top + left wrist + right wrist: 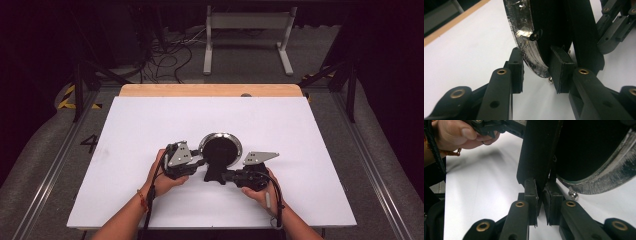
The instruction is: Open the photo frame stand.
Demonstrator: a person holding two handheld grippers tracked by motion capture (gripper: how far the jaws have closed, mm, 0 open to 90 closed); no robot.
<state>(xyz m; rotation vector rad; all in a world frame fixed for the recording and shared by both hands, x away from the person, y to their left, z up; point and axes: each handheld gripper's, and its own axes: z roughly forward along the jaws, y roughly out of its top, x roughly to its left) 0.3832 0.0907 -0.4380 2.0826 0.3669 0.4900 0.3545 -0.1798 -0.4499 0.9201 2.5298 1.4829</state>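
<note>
Grippers meet at one thing in the near middle of the bench [300, 130]: a round black disc with a silvery rim [220, 149], standing on edge on a black stand [215, 175]. In the high view its dark face is turned toward the person, and the stand's upright runs from the disc's back down to a foot that spreads toward the near edge.

The left gripper [536, 72] straddles the lower rim of the disc, one pad on the shiny outer side, the other on the black side; whether both pads press is not clear. The right gripper [540, 195] is clenched on the stand's flat black upright, its pads pinching the thin edge.

White sheeting covers the bench, with a strip of bare wood [210, 90] along the far edge. Beyond it lie grey floor, a tangle of cables [165, 57] and a white frame [247, 35] against darkness. A small shiny ball [573, 194] sits on the white surface just below the rim.
</note>
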